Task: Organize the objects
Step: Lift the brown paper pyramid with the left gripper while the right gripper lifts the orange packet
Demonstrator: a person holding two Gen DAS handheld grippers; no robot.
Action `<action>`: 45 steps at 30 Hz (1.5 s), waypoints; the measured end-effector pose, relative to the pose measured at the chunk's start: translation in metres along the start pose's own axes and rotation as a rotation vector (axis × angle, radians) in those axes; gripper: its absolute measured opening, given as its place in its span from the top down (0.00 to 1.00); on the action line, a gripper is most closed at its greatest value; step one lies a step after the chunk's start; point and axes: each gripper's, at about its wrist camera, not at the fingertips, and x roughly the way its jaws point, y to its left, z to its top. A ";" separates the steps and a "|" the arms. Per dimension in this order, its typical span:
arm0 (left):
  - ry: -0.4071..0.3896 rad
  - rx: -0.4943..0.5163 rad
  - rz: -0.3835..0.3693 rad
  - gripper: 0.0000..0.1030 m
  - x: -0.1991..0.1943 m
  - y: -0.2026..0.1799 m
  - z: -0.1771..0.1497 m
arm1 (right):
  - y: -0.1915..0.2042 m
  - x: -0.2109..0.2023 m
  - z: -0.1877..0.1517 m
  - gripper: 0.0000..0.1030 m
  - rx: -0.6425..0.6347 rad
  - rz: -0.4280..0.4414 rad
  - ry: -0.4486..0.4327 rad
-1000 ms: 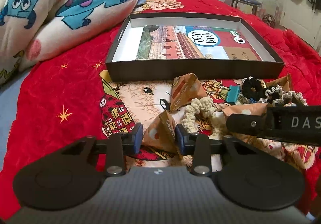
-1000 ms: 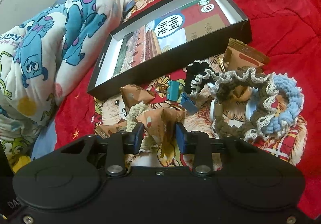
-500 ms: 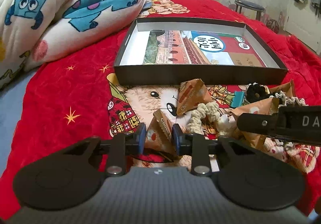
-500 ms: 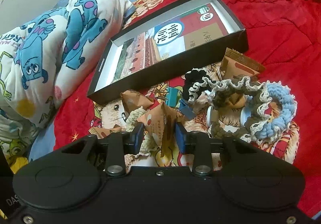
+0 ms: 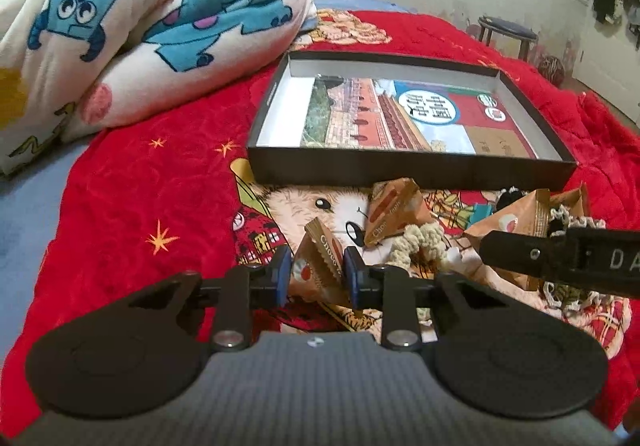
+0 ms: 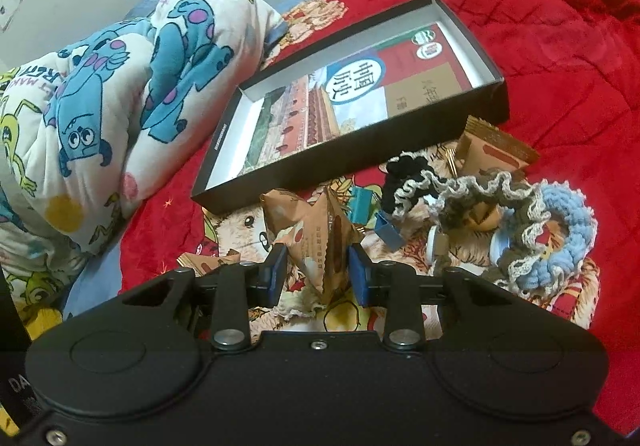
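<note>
My left gripper (image 5: 317,275) is shut on a brown triangular snack packet (image 5: 316,262), its blue pads pressing both sides just above the red bedspread. A second brown snack packet (image 6: 320,246) stands upright in my right gripper (image 6: 318,277), which is shut on it. The right gripper (image 5: 560,258) also shows as a black bar at the right of the left wrist view. Beyond both lies an open black box (image 5: 400,171) (image 6: 360,160) with a printed picture sheet on its floor. Another packet (image 5: 394,210) and a cream scrunchie (image 5: 420,246) lie between the box and my left gripper.
Near the box's front wall lie blue binder clips (image 6: 362,200), a black scrunchie (image 6: 404,174), a ruffled grey scrunchie (image 6: 480,190), a light blue scrunchie (image 6: 572,222) and one more packet (image 6: 492,154). A rolled cartoon-print quilt (image 5: 140,26) bulks at the left. A stool (image 5: 506,30) stands by the wall.
The left jaws have narrowed onto the packet that sat loosely between them. The right gripper's packet now stands more upright, clear of the pile.
</note>
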 end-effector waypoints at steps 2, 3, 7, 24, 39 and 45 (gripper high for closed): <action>-0.012 -0.010 -0.005 0.69 -0.003 0.001 0.002 | 0.002 -0.002 0.000 0.69 -0.015 0.002 -0.011; -0.019 -0.015 -0.011 0.69 -0.005 0.002 0.003 | 0.003 -0.003 0.000 0.69 -0.020 0.007 -0.016; -0.046 -0.018 -0.019 0.69 -0.010 0.002 0.006 | 0.007 -0.007 0.003 0.69 -0.037 0.034 -0.029; -0.036 -0.030 -0.022 0.69 -0.015 0.002 0.005 | 0.007 -0.006 0.004 0.77 -0.035 0.076 -0.009; 0.007 -0.004 0.048 0.69 -0.018 0.001 0.002 | -0.008 -0.003 -0.001 0.77 -0.021 0.022 0.023; 0.017 0.001 0.054 0.69 -0.025 0.001 -0.003 | -0.011 -0.003 -0.004 0.76 -0.022 -0.010 0.029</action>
